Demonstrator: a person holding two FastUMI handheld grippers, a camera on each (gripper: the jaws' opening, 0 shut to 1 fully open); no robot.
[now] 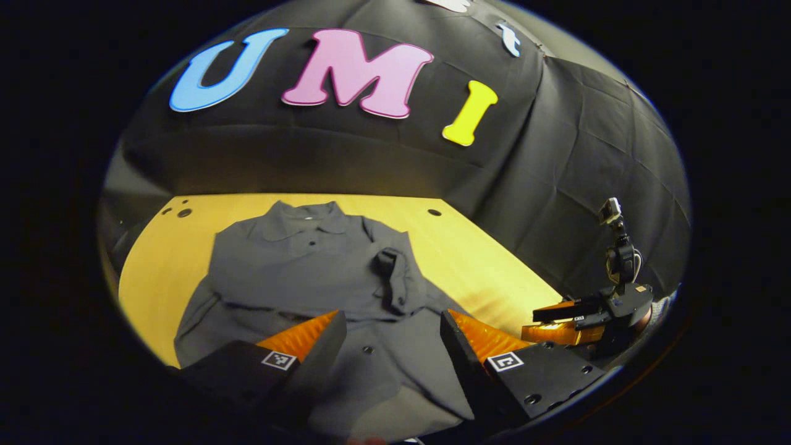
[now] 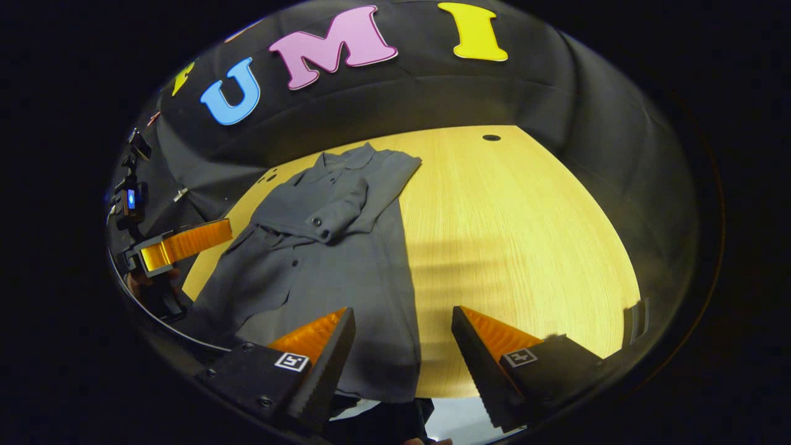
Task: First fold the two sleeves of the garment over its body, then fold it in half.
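A grey button-up shirt (image 1: 309, 266) lies flat on the yellow wooden table (image 1: 482, 259), collar at the far end, hem toward me. One sleeve (image 1: 395, 281) is folded over the body, and its cuff (image 2: 321, 232) rests near the button line. The other sleeve (image 1: 194, 309) lies spread along the shirt's opposite side. My left gripper (image 1: 393, 337) hangs open above the lower body of the shirt with nothing between its fingers. My right gripper (image 2: 401, 337) is open over the shirt's (image 2: 346, 272) hem edge and bare table (image 2: 513, 228), holding nothing.
The right gripper (image 1: 581, 315) shows off the table's right side in the left gripper view. The left gripper (image 2: 179, 244) shows beside the shirt's spread sleeve in the right gripper view. Small dark holes (image 1: 434, 212) (image 2: 491, 137) mark the far tabletop. Black cloth walls close in behind.
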